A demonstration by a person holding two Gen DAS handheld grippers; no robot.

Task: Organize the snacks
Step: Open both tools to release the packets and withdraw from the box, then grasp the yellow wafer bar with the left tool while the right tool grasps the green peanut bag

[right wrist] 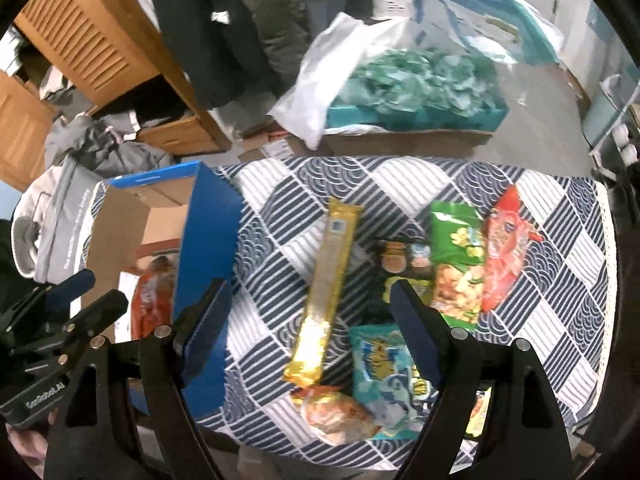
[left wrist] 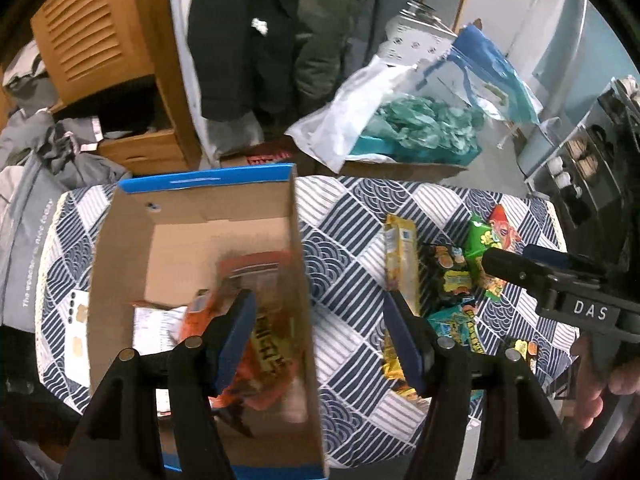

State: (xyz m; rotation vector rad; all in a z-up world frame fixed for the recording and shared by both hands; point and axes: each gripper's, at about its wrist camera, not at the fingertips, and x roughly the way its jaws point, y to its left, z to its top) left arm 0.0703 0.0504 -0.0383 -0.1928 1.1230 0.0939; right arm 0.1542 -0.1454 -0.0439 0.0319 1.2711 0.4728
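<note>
Your left gripper (left wrist: 320,332) sits nearest the lens, its blue-padded jaws spread wide apart and holding nothing, straddling the right wall of the open brown cardboard box with the blue rim (left wrist: 200,184). Just below the left pad, a blurred orange snack packet (left wrist: 260,344) lies inside the box; from the blur I judge it freshly dropped, though you cannot tell whether it has settled. White paper sheets (left wrist: 154,326) also lie on the box floor.

Your right gripper (right wrist: 308,312) is likewise spread and empty, hovering over the loose pile on the blue-and-white wave-patterned tablecloth (right wrist: 360,176). Between its fingers lies the long gold foil-wrapped bar (right wrist: 326,280), with the teal snack bag (right wrist: 380,376) and a pale orange-and-white pouch (right wrist: 336,412) near its lower end. Farther right you have a dark packet with round biscuits printed on it (right wrist: 400,264), the green bag of popcorn-like snacks (right wrist: 458,260) and the red triangular-looking packet (right wrist: 504,248), the last two touching side by side.

By my reading you are early on: one packet visibly boxed, at least six still on the cloth.
</note>
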